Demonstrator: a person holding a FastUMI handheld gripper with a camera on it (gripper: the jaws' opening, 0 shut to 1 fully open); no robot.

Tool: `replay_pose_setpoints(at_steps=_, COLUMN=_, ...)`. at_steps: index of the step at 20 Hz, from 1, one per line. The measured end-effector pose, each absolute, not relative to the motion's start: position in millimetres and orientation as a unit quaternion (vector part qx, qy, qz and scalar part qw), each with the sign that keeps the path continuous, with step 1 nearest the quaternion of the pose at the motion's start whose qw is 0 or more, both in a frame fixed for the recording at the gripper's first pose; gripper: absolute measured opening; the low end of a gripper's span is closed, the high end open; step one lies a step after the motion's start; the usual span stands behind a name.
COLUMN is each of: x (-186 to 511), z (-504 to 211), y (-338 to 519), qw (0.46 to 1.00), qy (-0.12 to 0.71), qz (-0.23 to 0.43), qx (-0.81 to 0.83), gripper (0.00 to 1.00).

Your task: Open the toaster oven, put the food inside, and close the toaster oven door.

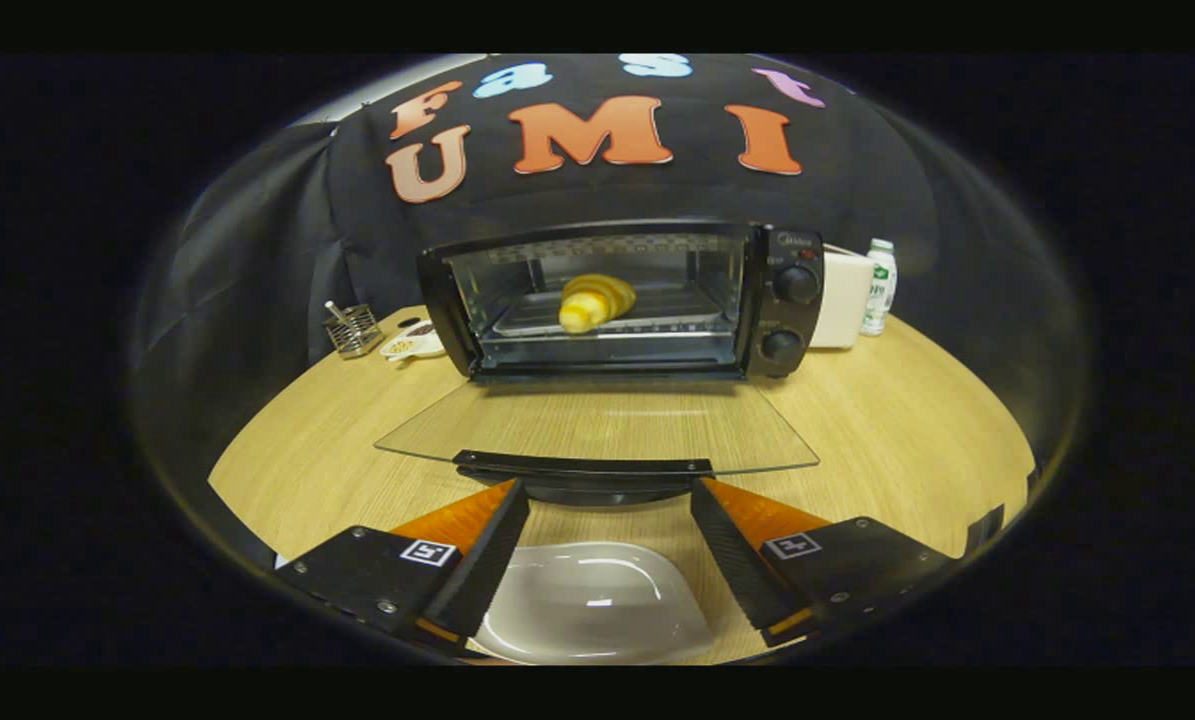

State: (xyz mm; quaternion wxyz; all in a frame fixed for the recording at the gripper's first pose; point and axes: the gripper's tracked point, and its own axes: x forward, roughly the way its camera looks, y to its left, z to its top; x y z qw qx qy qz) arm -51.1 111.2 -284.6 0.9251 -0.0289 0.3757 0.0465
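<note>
A black toaster oven stands at the back of the wooden table, its glass door folded down flat toward me. A yellow croissant-like food piece lies on the rack inside. The door's dark handle sits just ahead of my fingertips. My gripper is open, with nothing between the fingers. Below and between the fingers lies a white plate, which is bare.
Left of the oven stand a wire mesh holder and a small white dish with bits in it. Right of the oven are a white box-like appliance and a small bottle.
</note>
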Motion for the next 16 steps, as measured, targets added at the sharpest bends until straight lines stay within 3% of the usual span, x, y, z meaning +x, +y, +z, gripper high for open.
replay_pose_setpoints(at_steps=5, x=-18, z=-256, y=113, qw=0.945, qy=0.314, qz=0.044, qx=-0.077, gripper=0.96)
replay_pose_setpoints(at_steps=16, x=63, z=-245, y=125, qw=0.958, qy=0.282, qz=0.041, qx=-0.044, gripper=0.96)
